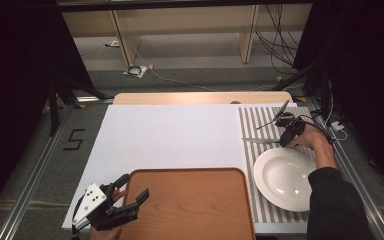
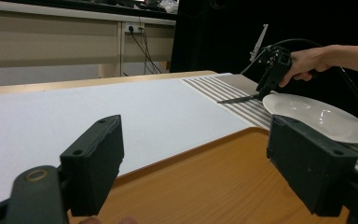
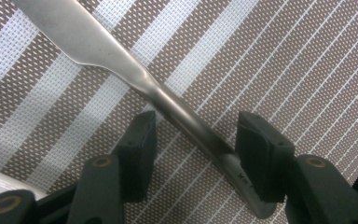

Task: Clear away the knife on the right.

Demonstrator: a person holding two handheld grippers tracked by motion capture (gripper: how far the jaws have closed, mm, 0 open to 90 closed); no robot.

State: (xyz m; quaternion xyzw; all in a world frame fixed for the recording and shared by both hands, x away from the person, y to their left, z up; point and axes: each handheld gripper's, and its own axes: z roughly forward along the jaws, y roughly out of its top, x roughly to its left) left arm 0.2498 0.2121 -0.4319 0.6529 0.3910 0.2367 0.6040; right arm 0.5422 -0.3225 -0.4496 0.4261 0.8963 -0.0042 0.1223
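Right tool (image 3: 193, 144) jaws apart astride knife (image 3: 121, 74) handle; left tool (image 2: 200, 163) wide open, empty, over tray (image 1: 190, 200).

A lab, by the look: black curtains (image 1: 10, 75) flank the surface (image 1: 170, 135), loose cables (image 1: 275, 45) trail behind it, metal rails (image 1: 30, 175) run alongside it.

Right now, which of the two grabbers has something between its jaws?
The right gripper, over the striped mat, straddles a knife. The left gripper hovers open above the tray.
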